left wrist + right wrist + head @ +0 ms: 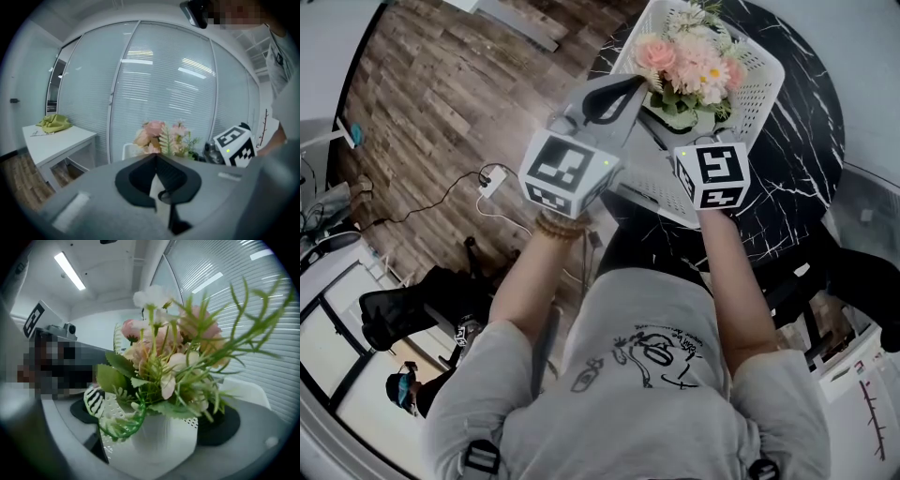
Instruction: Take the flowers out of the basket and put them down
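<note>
Both my forearms reach up the frame, side by side. The left forearm runs to the left hand-held gripper near top centre, its marker cube facing the head camera. In its own view the jaws are together, meeting at a point, with nothing between them as far as I can make out. The right forearm runs straight up to the right hand-held gripper. Its jaws stand wide apart, the dark pads low at either side of that view.
</note>
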A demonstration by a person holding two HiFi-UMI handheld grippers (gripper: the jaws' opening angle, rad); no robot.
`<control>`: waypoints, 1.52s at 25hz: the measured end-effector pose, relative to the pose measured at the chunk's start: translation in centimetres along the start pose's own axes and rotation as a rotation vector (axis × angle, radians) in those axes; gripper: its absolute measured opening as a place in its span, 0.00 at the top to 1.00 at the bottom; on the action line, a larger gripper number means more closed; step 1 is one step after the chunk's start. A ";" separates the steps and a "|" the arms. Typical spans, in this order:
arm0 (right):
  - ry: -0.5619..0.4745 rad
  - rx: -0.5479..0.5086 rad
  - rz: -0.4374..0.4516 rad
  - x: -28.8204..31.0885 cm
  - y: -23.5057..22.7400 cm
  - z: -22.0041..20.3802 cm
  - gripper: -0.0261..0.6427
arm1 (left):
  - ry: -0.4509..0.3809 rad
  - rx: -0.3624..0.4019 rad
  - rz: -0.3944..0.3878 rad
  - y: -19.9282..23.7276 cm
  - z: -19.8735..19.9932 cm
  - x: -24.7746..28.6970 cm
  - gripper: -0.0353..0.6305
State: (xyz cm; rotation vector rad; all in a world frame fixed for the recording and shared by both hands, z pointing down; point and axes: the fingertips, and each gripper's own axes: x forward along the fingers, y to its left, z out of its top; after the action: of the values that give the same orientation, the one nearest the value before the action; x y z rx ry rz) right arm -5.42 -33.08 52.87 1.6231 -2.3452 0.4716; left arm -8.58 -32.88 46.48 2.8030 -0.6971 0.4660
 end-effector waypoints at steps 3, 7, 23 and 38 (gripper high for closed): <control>-0.026 -0.009 -0.004 0.5 -0.2 -0.5 0.08 | 0.008 0.003 -0.001 0.1 -0.1 0.5 0.94; -0.063 -0.026 0.005 0.7 -0.2 -0.8 0.12 | 0.016 0.007 -0.004 0.1 -0.3 1.1 0.94; -0.096 -0.039 -0.012 0.5 -0.9 -0.8 0.41 | 0.013 0.015 0.000 -0.2 -0.5 1.7 0.94; -0.125 -0.038 -0.007 0.1 -0.9 -0.1 0.42 | -0.016 0.027 0.006 -0.6 0.4 1.6 0.94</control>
State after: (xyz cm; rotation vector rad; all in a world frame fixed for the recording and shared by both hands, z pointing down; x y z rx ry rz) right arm -4.62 -33.36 53.13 1.6878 -2.4212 0.3307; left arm -6.88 -33.14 46.63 2.8341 -0.7079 0.4578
